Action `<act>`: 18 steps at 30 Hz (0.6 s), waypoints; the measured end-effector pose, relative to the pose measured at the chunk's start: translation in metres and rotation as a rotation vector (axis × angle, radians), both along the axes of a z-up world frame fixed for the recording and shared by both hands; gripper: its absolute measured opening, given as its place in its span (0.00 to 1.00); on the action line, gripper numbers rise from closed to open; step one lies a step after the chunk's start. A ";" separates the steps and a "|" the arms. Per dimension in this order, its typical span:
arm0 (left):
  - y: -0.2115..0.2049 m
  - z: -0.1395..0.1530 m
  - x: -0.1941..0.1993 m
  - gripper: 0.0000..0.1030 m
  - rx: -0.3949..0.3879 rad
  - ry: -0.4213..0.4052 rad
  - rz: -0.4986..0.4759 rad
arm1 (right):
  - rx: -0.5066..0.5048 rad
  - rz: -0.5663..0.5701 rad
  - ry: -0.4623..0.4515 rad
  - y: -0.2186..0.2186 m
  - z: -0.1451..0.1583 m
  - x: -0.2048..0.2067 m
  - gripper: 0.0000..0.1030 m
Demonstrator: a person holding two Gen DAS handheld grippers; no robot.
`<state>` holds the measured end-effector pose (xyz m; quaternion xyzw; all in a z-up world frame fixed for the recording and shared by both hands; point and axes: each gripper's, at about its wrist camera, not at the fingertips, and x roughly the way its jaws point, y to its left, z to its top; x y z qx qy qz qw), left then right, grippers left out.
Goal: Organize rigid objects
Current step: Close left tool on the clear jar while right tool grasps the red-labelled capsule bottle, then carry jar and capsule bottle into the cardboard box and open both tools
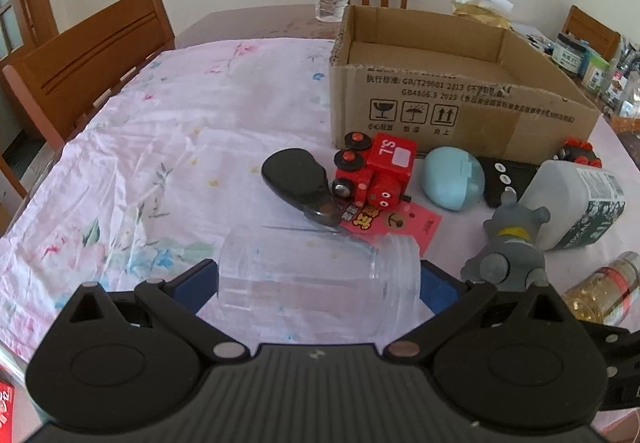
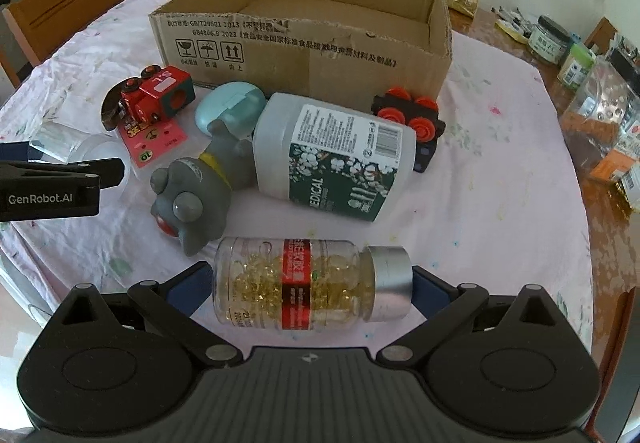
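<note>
The left gripper [image 1: 318, 283] has its blue-padded fingers [image 1: 198, 283] on either end of a clear, lidless plastic jar [image 1: 316, 275] lying on its side; whether they pinch it or merely bracket it, I cannot tell. The right gripper [image 2: 310, 283] likewise straddles a clear bottle of golden capsules with a silver cap [image 2: 312, 283], grip uncertain. Just beyond lie a grey big-eyed rubber toy [image 2: 192, 195], a white bottle with a green label [image 2: 332, 159] and a red wooden toy train [image 1: 372, 173], all in front of the open cardboard box [image 2: 304, 43] on the pink floral tablecloth [image 1: 160, 147].
</note>
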<state>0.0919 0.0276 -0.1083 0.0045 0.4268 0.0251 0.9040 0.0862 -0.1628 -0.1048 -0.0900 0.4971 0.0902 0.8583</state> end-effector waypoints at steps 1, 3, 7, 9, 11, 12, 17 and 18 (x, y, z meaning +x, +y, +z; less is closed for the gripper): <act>0.000 0.000 0.000 0.98 0.001 0.001 -0.009 | -0.002 0.001 -0.001 0.000 0.001 0.000 1.00; 0.001 0.000 0.002 0.96 0.005 0.009 -0.020 | -0.011 -0.001 0.011 0.001 0.001 0.002 0.96; 0.003 0.002 0.004 0.89 -0.004 0.030 -0.046 | -0.001 -0.003 0.030 -0.004 0.002 0.004 0.93; 0.006 0.003 0.006 0.89 -0.015 0.042 -0.055 | 0.011 -0.009 0.045 -0.006 0.003 0.005 0.93; 0.009 0.006 0.008 0.89 -0.023 0.050 -0.069 | 0.032 -0.008 0.055 -0.010 0.006 0.006 0.93; 0.010 0.009 0.009 0.89 -0.022 0.052 -0.079 | 0.041 -0.006 0.060 -0.011 0.008 0.007 0.93; 0.015 0.030 0.019 0.89 0.000 0.067 -0.159 | 0.041 0.022 0.049 -0.020 0.028 0.010 0.93; 0.015 0.036 0.021 0.89 0.004 0.068 -0.176 | 0.037 0.028 0.040 -0.022 0.033 0.011 0.93</act>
